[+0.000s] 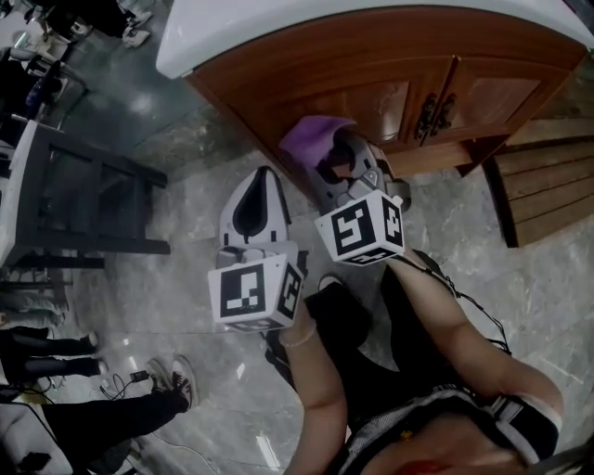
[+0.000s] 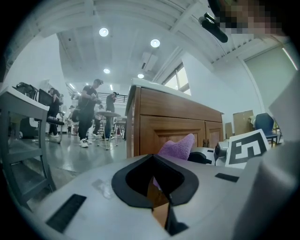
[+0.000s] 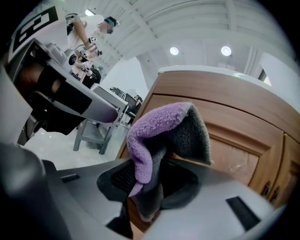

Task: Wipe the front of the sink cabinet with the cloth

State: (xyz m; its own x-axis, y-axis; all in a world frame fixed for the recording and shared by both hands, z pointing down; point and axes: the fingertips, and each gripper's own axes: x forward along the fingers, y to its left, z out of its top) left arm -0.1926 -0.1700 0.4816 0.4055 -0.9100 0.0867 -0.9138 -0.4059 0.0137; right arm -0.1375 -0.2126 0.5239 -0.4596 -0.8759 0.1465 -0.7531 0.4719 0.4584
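The right gripper's [image 3: 145, 190] jaws are clamped on the cloth [image 3: 161, 124], a purple-and-grey towel. Its bunched free end stands up past the tips, just in front of the sink cabinet's [image 3: 220, 117] wooden face. I cannot tell whether the cloth touches the wood. The left gripper [image 2: 157, 190] has its jaws together on nothing and hangs farther back from the cabinet than the right one, taking no part.

The step in hand looks like bringing the cloth onto the cabinet front to start a stroke. To do it well, the soft wad rather than the hard jaw tips should meet the wood. The clamp should stay firm so the towel does not drag loose. The strokes probably ought to overlap along the panel, easing off near the handles [image 1: 433, 116], where a loose fold could snag.

The right gripper view alone shows the grip itself: the fabric folded double between the jaws, purple outside and grey inside. The head view alone gives the layout. The cloth sits at the corner end of the cabinet front, well away from the dark paired handles. A white countertop [image 1: 278, 28] overhangs the cabinet, and marbled floor [image 1: 186, 186] lies below it. The left gripper view shows the cabinet upright, with the cloth's purple tip peeking over that gripper's body and people standing far beyond the cabinet's corner.
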